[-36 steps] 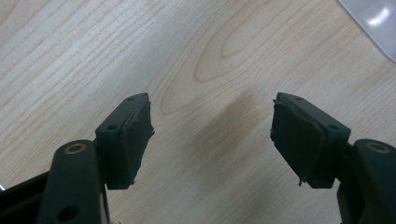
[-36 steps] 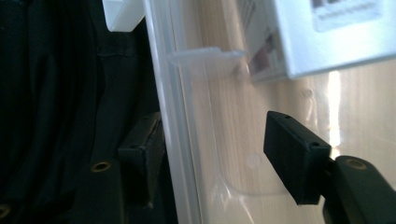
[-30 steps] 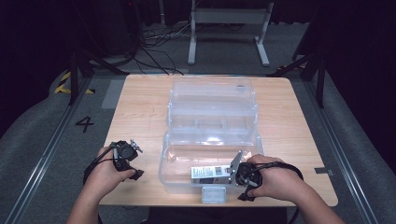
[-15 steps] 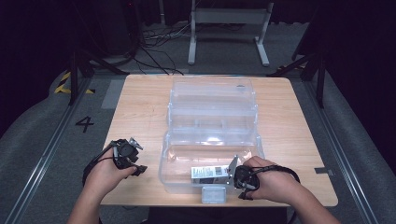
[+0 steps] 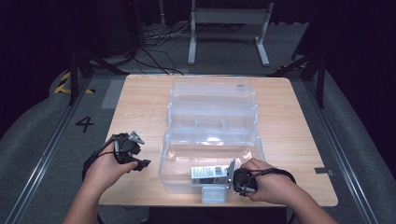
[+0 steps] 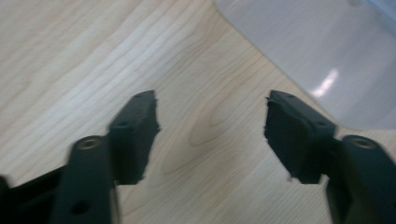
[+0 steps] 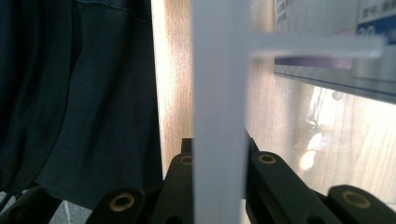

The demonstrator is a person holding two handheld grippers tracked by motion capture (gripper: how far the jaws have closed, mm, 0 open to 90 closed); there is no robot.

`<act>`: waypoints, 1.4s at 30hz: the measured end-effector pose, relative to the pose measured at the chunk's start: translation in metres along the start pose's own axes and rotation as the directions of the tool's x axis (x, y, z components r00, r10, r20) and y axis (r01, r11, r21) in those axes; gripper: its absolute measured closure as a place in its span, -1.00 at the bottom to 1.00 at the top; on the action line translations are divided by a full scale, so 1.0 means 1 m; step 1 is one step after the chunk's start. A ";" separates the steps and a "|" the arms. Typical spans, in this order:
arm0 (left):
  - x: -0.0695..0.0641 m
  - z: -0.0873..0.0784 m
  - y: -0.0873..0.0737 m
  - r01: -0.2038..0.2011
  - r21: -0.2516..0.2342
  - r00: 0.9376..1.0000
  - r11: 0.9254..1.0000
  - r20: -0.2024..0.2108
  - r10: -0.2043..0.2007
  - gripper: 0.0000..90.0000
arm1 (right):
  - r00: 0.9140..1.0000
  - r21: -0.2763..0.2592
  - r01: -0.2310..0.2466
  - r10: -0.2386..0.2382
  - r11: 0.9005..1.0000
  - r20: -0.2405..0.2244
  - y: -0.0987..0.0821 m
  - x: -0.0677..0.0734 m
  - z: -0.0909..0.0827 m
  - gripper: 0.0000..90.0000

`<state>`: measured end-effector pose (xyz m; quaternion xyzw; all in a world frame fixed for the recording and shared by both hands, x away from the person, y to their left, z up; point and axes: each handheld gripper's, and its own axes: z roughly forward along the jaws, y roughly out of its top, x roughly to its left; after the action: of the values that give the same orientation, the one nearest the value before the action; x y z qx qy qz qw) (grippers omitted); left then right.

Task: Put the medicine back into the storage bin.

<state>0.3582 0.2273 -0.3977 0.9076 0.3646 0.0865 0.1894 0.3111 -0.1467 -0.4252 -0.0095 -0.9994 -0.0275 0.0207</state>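
Clear plastic box point(image 5: 211, 154) at tabletop point(image 5: 144, 107) near edge, front wall clamped in right tongs point(image 5: 232, 173), just closed on it; left tongs point(image 5: 140, 151) apart, just widening, nothing between, beside box.

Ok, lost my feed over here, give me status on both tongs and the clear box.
Right tongs shut on the clear box front wall. Left tongs open, empty, over bare table, jaws just opened wider. Nothing in the way.
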 end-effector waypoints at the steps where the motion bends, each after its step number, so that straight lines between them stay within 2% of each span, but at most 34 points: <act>1: 0.000 -0.003 0.004 -0.028 -0.010 1.000 1.000 -0.006 0.028 -0.24 | 1.000 0.001 0.005 -0.005 1.000 0.002 0.000 0.000 0.000 0.94; 2: 0.000 -0.003 0.004 -0.028 -0.010 1.000 1.000 -0.006 0.028 -0.27 | 1.000 0.001 0.005 -0.005 1.000 0.002 0.000 0.000 0.000 0.94; 3: 0.001 -0.007 0.009 -0.028 -0.029 0.999 0.999 0.015 0.028 -0.30 | 1.000 0.006 0.001 -0.001 1.000 0.005 0.001 0.000 0.000 0.94; 9: 0.004 -0.017 0.026 -0.055 -0.050 0.998 0.997 0.002 0.055 -0.30 | 1.000 0.009 0.004 -0.004 1.000 0.001 0.001 0.000 0.000 0.94; 11: 0.004 -0.022 0.030 -0.043 -0.066 0.999 0.997 0.009 0.043 -0.31 | 1.000 0.010 0.004 -0.004 1.000 0.001 0.001 0.000 0.000 0.94; 17: 0.001 -0.036 0.046 -0.070 -0.111 0.997 0.991 0.029 0.074 -0.32 | 1.000 0.008 0.002 -0.002 1.000 0.001 0.001 0.000 0.001 0.94; 20: 0.001 -0.041 0.053 -0.087 -0.111 0.995 0.990 0.036 0.091 -0.32 | 1.000 0.007 0.002 -0.002 1.000 0.001 0.001 0.000 0.001 0.94; 21: 0.002 -0.045 0.060 -0.107 -0.107 0.992 0.988 0.058 0.114 -0.32 | 1.000 0.007 0.002 -0.002 1.000 0.001 0.001 0.000 0.001 0.94; 22: 0.002 -0.045 0.060 -0.107 -0.107 0.992 0.988 0.058 0.114 -0.32 | 1.000 0.007 0.002 -0.002 1.000 0.001 0.001 0.000 0.001 0.94; 23: 0.003 -0.050 0.067 -0.128 -0.122 0.989 0.984 0.063 0.137 -0.32 | 1.000 0.008 0.005 -0.005 1.000 0.000 0.001 0.000 0.001 0.94; 27: 0.003 -0.058 0.084 -0.164 -0.130 0.983 0.978 0.057 0.172 -0.30 | 1.000 0.007 0.002 -0.002 1.000 0.003 0.001 0.000 0.000 0.94; 28: 0.003 -0.058 0.084 -0.164 -0.130 0.983 0.978 0.057 0.172 -0.30 | 1.000 0.007 0.002 -0.002 1.000 0.003 0.001 0.000 0.000 0.94; 30: 0.002 -0.065 0.098 -0.194 -0.132 0.977 0.972 0.069 0.204 -0.30 | 1.000 0.003 0.001 -0.001 1.000 0.003 0.001 0.000 0.001 0.94; 31: 0.002 -0.065 0.098 -0.194 -0.132 0.977 0.972 0.069 0.204 -0.30 | 1.000 0.003 0.001 -0.001 1.000 0.003 0.001 0.000 0.001 0.94; 32: 0.001 -0.068 0.106 -0.206 -0.146 0.972 0.968 0.080 0.219 -0.30 | 1.000 0.001 0.003 -0.003 1.000 0.003 0.001 0.000 0.001 0.94; 34: 0.000 -0.070 0.115 -0.222 -0.152 0.969 0.963 0.073 0.235 -0.30 | 1.000 -0.001 0.002 -0.002 1.000 0.000 0.001 0.000 0.000 0.94; 37: -0.002 -0.071 0.123 -0.235 -0.147 0.967 0.961 0.069 0.247 -0.30 | 1.000 -0.006 0.000 0.000 1.000 -0.003 0.001 0.000 0.000 0.94; 39: -0.006 -0.071 0.136 -0.258 -0.154 0.960 0.954 0.071 0.271 -0.31 | 1.000 -0.010 -0.002 0.002 1.000 -0.001 0.000 0.000 0.000 0.94; 41: -0.008 -0.071 0.140 -0.262 -0.162 0.958 0.951 0.074 0.276 -0.31 | 1.000 -0.010 -0.005 0.005 1.000 0.000 0.000 0.000 0.000 0.94; 42: -0.010 -0.070 0.148 -0.273 -0.173 0.954 0.946 0.081 0.290 -0.30 | 1.000 -0.011 0.002 -0.002 1.000 -0.003 0.000 0.000 0.000 0.94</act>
<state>0.4237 0.1417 -0.2738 0.9356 0.2124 0.0938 0.2661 0.3115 -0.1465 -0.4256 -0.0087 -0.9992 -0.0330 0.0222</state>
